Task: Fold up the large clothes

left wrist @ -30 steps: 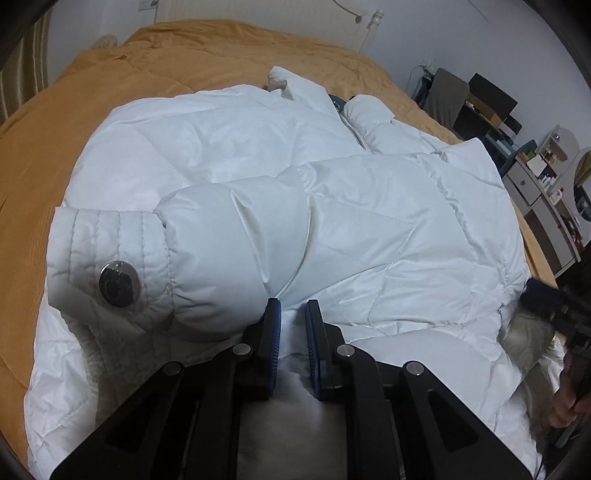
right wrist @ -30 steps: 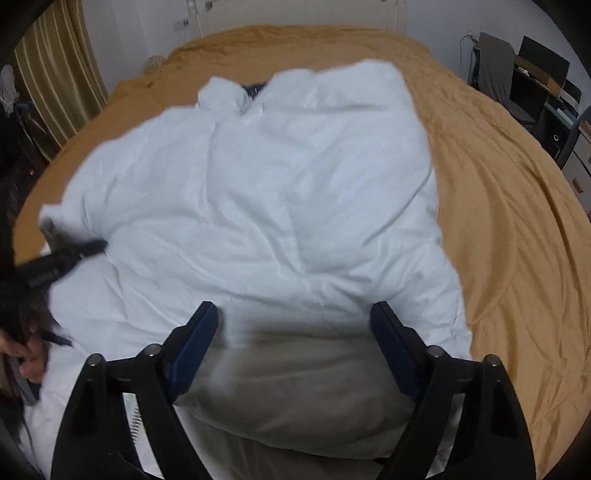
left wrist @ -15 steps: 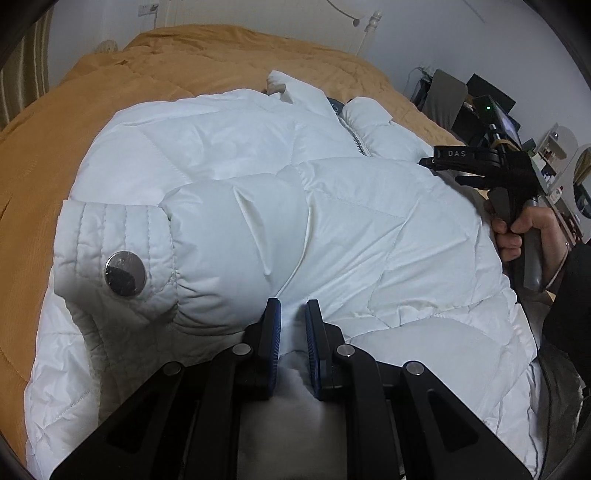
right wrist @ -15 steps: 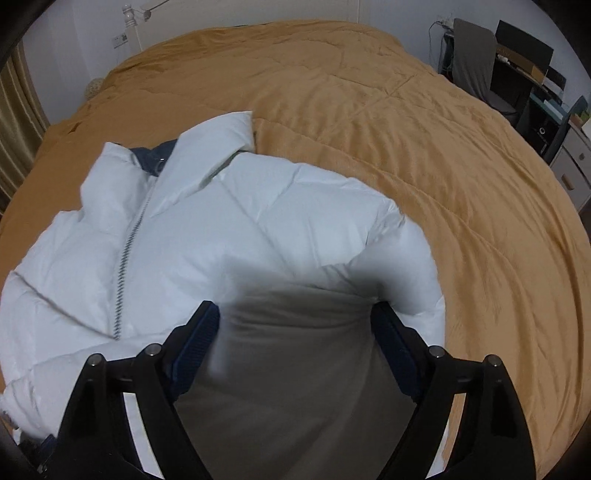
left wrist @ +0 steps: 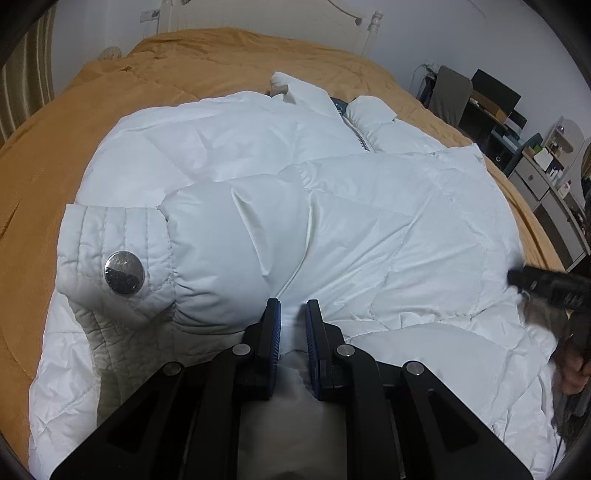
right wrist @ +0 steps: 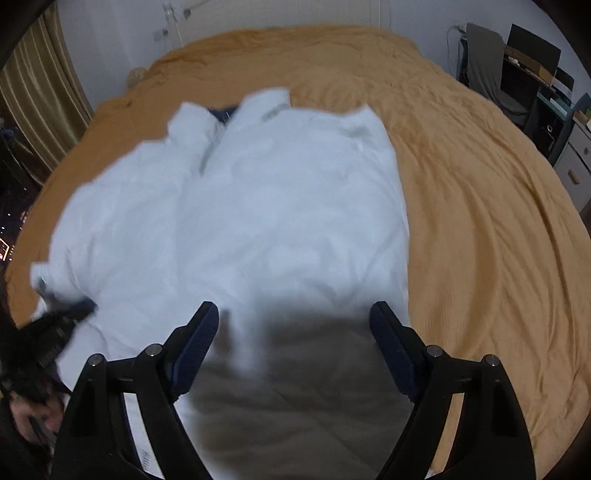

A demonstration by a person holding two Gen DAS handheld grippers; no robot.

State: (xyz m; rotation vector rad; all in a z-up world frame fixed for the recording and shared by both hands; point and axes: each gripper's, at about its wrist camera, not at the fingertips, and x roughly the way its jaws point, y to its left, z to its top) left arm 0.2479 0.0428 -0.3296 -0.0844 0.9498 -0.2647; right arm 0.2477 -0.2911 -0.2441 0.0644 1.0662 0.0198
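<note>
A white puffer jacket (left wrist: 332,221) lies front up on the orange bedspread (left wrist: 44,155), collar toward the headboard. One sleeve is folded across its front, its cuff (left wrist: 110,258) with a silver snap button at the left. My left gripper (left wrist: 293,317) is nearly shut, pinching the jacket's hem fabric between its blue pads. My right gripper (right wrist: 293,325) is wide open and empty, hovering over the jacket (right wrist: 258,221) near its lower right edge; this view is blurred. The right gripper also shows in the left wrist view (left wrist: 546,284), the left one in the right wrist view (right wrist: 59,325).
The bedspread (right wrist: 480,221) stretches wide to the right of the jacket. A white headboard (left wrist: 362,26) stands at the far end. A desk with a chair and monitors (left wrist: 480,99) and drawers (left wrist: 554,206) stand to the right of the bed. Curtains (right wrist: 40,88) hang at the left.
My right gripper swung up toward the jacket's shoulder and has come back down to the lower right edge, still open. My left gripper stayed put, holding the hem.
</note>
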